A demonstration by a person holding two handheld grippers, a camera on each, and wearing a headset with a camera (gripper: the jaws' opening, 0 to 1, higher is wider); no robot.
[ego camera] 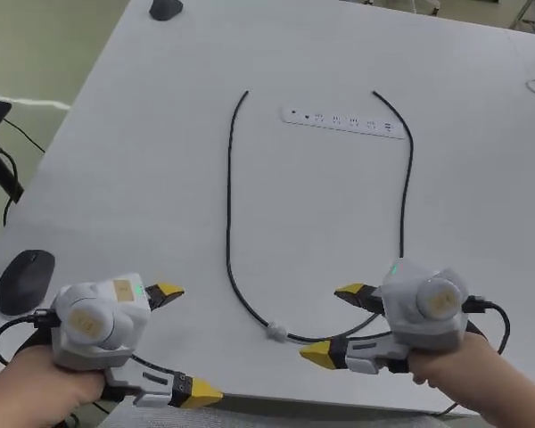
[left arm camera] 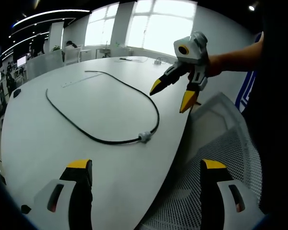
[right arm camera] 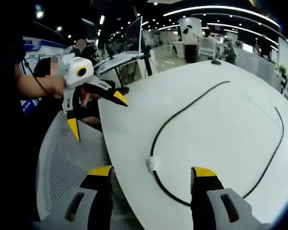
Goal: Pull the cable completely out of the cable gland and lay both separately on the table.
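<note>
Left gripper (ego camera: 187, 341), right gripper (ego camera: 331, 323) agape; black U-shaped cable (ego camera: 229, 178) through white gland (ego camera: 275, 332).

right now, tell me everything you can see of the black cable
The black cable is thin and rubbery-looking, lying flat on the white table in a long U. Both free ends point away from the person, one each side of a white power strip; the bend lies near the near edge. A small white cable gland is threaded on it at the bend. The right gripper, jaws open, hangs by the bend without touching it.
</note>
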